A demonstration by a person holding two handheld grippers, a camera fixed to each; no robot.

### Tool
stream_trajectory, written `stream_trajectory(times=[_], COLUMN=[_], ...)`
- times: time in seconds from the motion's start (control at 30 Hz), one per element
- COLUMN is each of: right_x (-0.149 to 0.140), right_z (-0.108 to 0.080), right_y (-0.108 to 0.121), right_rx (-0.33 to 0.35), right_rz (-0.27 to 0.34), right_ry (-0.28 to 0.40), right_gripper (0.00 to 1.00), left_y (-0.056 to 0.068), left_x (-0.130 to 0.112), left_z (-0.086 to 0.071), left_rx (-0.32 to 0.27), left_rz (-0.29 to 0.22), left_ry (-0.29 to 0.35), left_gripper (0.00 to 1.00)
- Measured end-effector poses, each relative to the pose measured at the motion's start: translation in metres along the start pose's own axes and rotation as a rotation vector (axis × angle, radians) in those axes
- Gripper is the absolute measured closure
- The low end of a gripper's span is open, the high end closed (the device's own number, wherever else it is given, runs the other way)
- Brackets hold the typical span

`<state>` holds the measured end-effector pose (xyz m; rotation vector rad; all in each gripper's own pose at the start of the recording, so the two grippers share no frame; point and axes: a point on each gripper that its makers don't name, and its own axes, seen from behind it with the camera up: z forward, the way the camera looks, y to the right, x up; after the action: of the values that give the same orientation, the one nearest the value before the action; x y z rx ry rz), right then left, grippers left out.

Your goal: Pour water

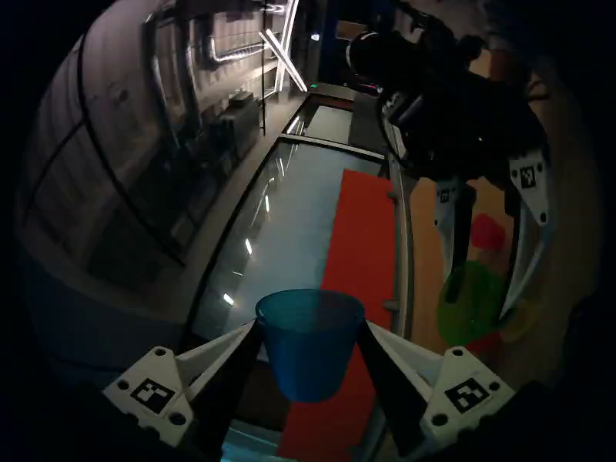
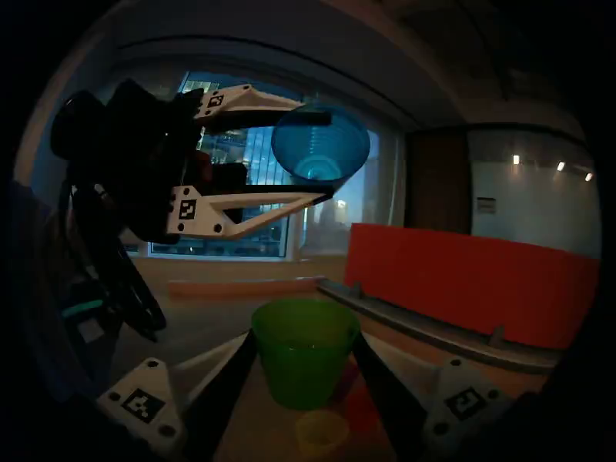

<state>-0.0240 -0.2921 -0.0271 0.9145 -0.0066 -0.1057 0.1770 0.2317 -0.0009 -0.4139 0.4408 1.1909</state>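
In the left gripper view, a dark glass wall runs along the left side. In the lower middle, the left hand-held gripper grips a blue cup: its two fingers press on the cup from both sides, just under the rim. Behind the cup a red panel stands on edge. To the right of it is the wooden surface. Above this surface hangs the right hand-held gripper, fingers pointing down, closed around a green cup.

In the right gripper view, the left hand-held gripper is at the upper left, in front of a window. It holds the blue cup tipped on its side, with the open mouth turned toward the camera. This cup is higher than the green cup, which is in the lower middle, upright, clamped between the two fingers of the right hand-held gripper. I cannot tell if the green cup touches the surface or if there is water in it. Just below it a small yellow thing lies on the surface. The red panel fills the right side.
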Motion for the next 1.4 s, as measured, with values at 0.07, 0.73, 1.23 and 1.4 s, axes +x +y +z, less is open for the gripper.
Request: stream_trajectory(times=[0.07, 0.73, 1.23, 1.4], right_x=[0.001, 0.010, 0.014, 0.013], right_z=[0.000, -0.006, -0.010, -0.012], right_y=[0.001, 0.005, 0.010, 0.013], right_rx=[-0.001, -0.015, -0.027, -0.031], right_rz=[0.003, 0.012, 0.018, 0.024], right_ry=[0.002, 0.024, 0.034, 0.029], right_gripper=[0.10, 0.10, 0.10, 0.10], left_y=[0.001, -0.006, 0.005, 0.016], left_x=[-0.005, -0.047, -0.063, -0.074], left_z=[0.001, -0.004, -0.006, -0.008], left_rx=[-0.008, -0.009, -0.053, -0.060], left_rz=[-0.094, -0.851, -1.190, -1.189], left_ry=[-0.009, -0.039, -0.037, -0.067], left_gripper=[0.15, 0.15, 0.15, 0.14])
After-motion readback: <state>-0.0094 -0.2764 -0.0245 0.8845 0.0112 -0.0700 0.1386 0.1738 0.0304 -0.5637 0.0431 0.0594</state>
